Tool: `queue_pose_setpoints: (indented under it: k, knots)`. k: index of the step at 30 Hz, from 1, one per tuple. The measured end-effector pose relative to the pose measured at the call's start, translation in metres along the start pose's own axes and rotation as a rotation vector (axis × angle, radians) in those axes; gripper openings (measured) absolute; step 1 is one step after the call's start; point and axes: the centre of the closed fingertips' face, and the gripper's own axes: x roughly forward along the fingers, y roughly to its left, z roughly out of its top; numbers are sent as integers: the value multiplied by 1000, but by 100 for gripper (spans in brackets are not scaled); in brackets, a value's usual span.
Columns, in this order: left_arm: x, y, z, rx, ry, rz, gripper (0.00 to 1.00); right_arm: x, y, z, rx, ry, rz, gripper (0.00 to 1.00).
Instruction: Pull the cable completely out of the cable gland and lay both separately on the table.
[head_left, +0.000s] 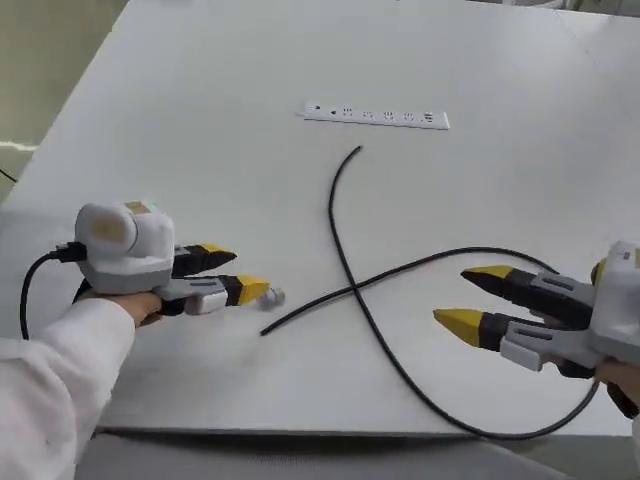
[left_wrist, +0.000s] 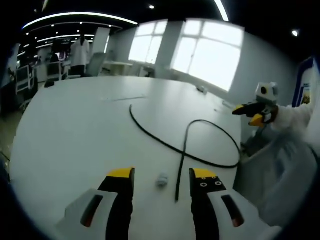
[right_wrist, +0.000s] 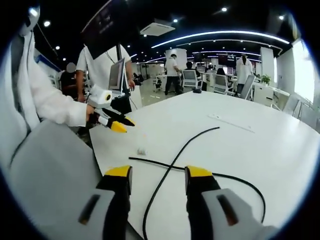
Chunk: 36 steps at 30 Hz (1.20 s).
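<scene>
- The right hand-held gripper (head_left: 451, 294) is cut off by the head view's right edge, so only its jaws and front body show.
- The cable (head_left: 356, 289) loop slips behind that gripper near the front edge of the desk (head_left: 200, 120).
- The cable gland (head_left: 271, 297) is a small, blurred, pale blob with no detail that can be made out.
- The markings on the power strip (head_left: 377, 116) are too small to read.

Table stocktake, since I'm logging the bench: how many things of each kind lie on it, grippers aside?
Cable: 1
Gland: 1
Power strip: 1
Total: 3
</scene>
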Motion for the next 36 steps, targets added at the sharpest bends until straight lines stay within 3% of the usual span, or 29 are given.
queue_pose_setpoints:
  k: [4, 5, 8, 13, 17, 19, 22, 24, 36]
  knots:
    - [-46, 4, 15, -16, -29, 44, 51, -14, -6, -4, 29, 12, -31, 48]
    - [-51, 4, 16, -17, -31, 49, 54, -18, -8, -6, 43, 15, -43, 49]
    - [-86, -1, 27, -61, -64, 76, 63, -27, -13, -9, 69, 16, -71, 51]
    - [-121, -9, 28, -104, -80, 105, 70, -38, -19, -13, 108, 28, -112, 53]
    - [-134, -13, 21, -120, -69, 117, 75, -43, -21, -14, 111, 43, -135, 54]
    - [-141, -17, 12, -116, -40, 123, 76, -44, -23, -15, 123, 43, -149, 55]
    - [-148, -16, 9, -127, -45, 127, 77, -45, -23, -16, 139, 46, -160, 56]
    - [-149, -18, 8, -140, -45, 117, 79, -45, -23, -17, 145, 49, -163, 57]
    - [-153, -11, 12, -63, -19, 153, 84, -63, -32, -23, 166, 89, -215, 57]
